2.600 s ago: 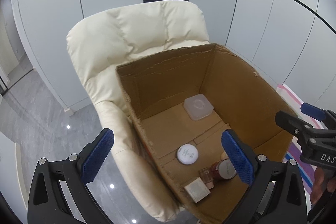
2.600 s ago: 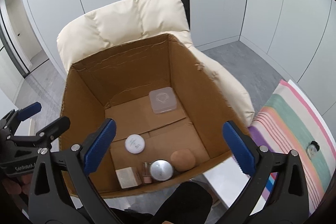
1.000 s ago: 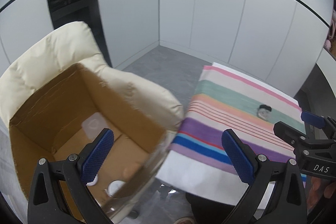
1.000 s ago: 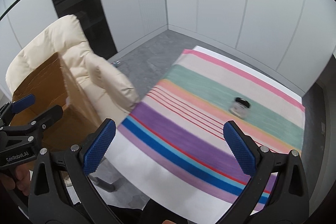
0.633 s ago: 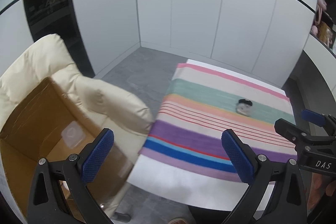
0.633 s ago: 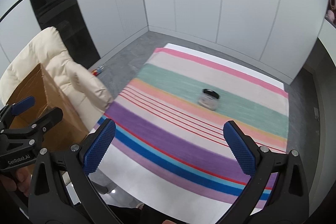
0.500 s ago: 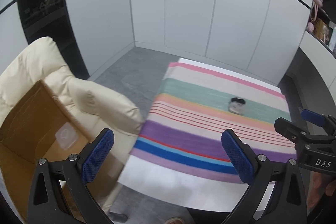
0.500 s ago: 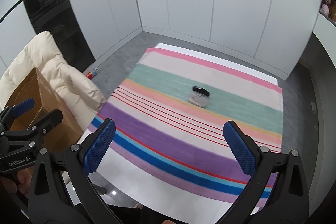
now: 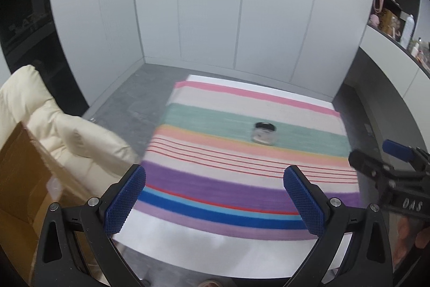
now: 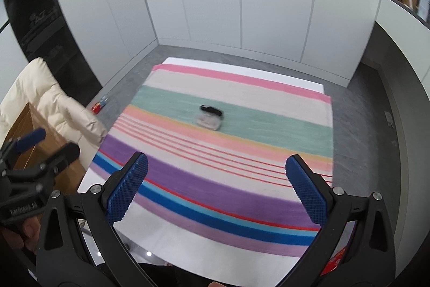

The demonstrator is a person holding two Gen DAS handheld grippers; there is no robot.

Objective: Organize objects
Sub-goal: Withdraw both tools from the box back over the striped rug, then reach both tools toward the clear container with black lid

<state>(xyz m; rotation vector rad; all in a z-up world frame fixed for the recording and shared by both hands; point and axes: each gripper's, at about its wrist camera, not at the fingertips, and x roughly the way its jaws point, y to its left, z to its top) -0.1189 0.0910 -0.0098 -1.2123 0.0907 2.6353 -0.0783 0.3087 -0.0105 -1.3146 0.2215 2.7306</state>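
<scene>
A small clear jar with a black lid (image 9: pixel 264 133) stands alone on the green stripe of a striped cloth (image 9: pixel 242 179) over a table; it looks blurred in the right wrist view (image 10: pixel 210 117). My left gripper (image 9: pixel 214 197) is open and empty above the cloth's near edge. My right gripper (image 10: pixel 215 187) is open and empty too, likewise above the near edge. The cardboard box (image 9: pixel 18 179) sits on a cream chair (image 9: pixel 64 131) at the far left. The right gripper shows at the right edge of the left wrist view (image 9: pixel 389 166).
White wall panels stand behind the table. Grey floor surrounds it. A small red item (image 10: pixel 97 106) lies on the floor by the chair. Shelves with bags and bottles (image 9: pixel 389 18) are at the upper right.
Both grippers have swung right, away from the box and chair, to face the striped table. The jar has come nearer the middle of both views. Both grippers stay open and empty.
</scene>
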